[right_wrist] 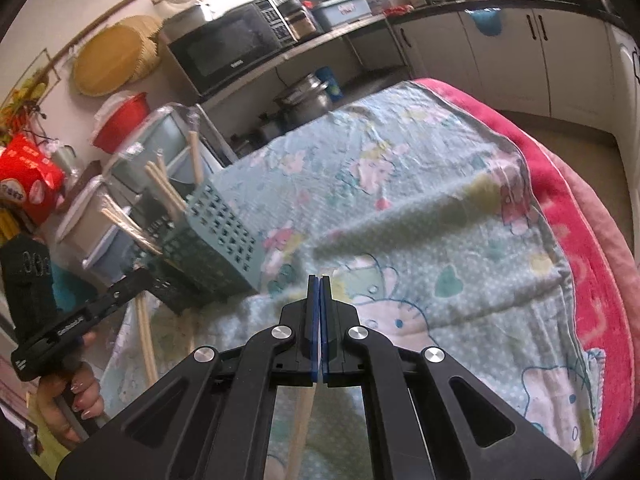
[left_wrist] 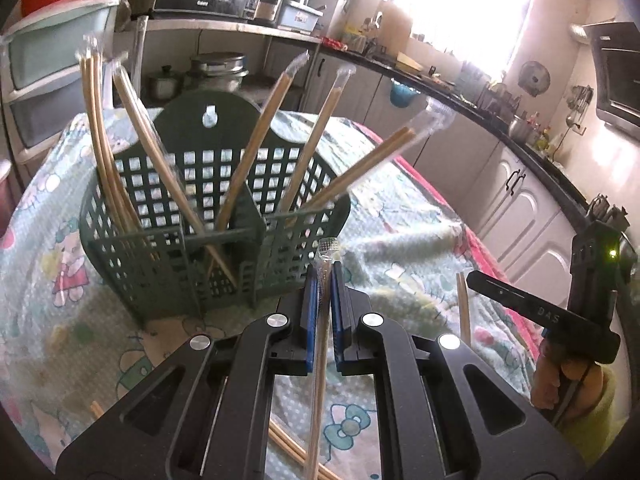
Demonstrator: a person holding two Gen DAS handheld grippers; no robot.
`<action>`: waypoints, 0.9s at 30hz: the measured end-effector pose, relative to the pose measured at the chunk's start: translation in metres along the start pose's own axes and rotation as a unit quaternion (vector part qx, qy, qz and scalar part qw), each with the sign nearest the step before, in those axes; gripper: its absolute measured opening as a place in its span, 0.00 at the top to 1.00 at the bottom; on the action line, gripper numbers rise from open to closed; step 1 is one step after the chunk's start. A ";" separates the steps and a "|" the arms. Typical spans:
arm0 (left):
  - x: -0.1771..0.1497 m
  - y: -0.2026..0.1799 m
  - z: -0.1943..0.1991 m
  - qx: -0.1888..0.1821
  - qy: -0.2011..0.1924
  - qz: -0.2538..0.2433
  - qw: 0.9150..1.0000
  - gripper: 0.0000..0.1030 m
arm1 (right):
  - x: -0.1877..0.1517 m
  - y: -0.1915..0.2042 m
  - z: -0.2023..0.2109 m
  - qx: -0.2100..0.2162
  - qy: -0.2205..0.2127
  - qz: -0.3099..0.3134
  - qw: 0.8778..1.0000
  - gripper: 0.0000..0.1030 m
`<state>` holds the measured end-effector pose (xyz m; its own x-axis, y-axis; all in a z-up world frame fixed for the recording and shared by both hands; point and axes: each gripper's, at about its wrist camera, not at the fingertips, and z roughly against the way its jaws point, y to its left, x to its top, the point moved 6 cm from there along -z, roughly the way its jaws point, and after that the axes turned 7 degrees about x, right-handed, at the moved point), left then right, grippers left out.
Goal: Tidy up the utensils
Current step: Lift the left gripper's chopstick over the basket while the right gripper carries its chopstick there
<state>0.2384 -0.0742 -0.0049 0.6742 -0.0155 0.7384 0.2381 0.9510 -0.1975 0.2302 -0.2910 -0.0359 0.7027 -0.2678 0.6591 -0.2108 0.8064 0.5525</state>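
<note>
A dark green lattice utensil basket point(left_wrist: 208, 216) stands on the cartoon-print cloth and holds several wrapped pairs of wooden chopsticks point(left_wrist: 256, 140) leaning outward. My left gripper point(left_wrist: 325, 276) is shut on one wrapped chopstick pair point(left_wrist: 320, 360), held upright just in front of the basket's right front corner. More chopsticks point(left_wrist: 464, 308) lie on the cloth. In the right wrist view the basket point(right_wrist: 208, 236) is at the left. My right gripper point(right_wrist: 319, 284) is shut over the cloth, with a chopstick point(right_wrist: 300, 428) visible beneath it; whether it is gripped is unclear.
The cloth-covered table point(right_wrist: 420, 184) has a pink blanket edge point(right_wrist: 580, 240) at its right. Plastic drawers point(left_wrist: 48, 80) stand behind the basket. A microwave point(right_wrist: 228, 48) and pots point(left_wrist: 216, 68) sit on shelves beyond. Kitchen cabinets point(left_wrist: 520, 208) run along the right.
</note>
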 end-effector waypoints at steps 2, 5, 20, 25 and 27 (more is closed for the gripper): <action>0.004 -0.001 0.004 -0.001 -0.007 0.000 1.000 0.96 | 0.005 0.009 0.004 0.011 -0.006 0.007 1.000 0.99; 0.012 0.001 0.014 -0.002 -0.019 0.002 1.000 0.96 | 0.012 0.024 0.012 0.031 -0.017 0.019 0.999 0.99; 0.046 0.011 0.059 0.001 -0.081 0.014 0.997 0.96 | 0.048 0.105 0.044 0.109 -0.069 0.093 0.987 0.99; 0.055 0.012 0.069 0.002 -0.097 0.016 0.995 0.96 | 0.057 0.124 0.043 0.125 -0.075 0.107 0.984 0.99; 0.059 0.014 0.072 0.002 -0.103 0.019 0.995 0.96 | 0.060 0.132 0.042 0.133 -0.078 0.114 0.982 0.99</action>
<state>0.2308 -0.0399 0.0825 0.5250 0.0827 0.8471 0.2123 0.9511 -0.2245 0.2160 -0.2229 0.0987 0.5091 -0.1902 0.8394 -0.5344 0.6947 0.4815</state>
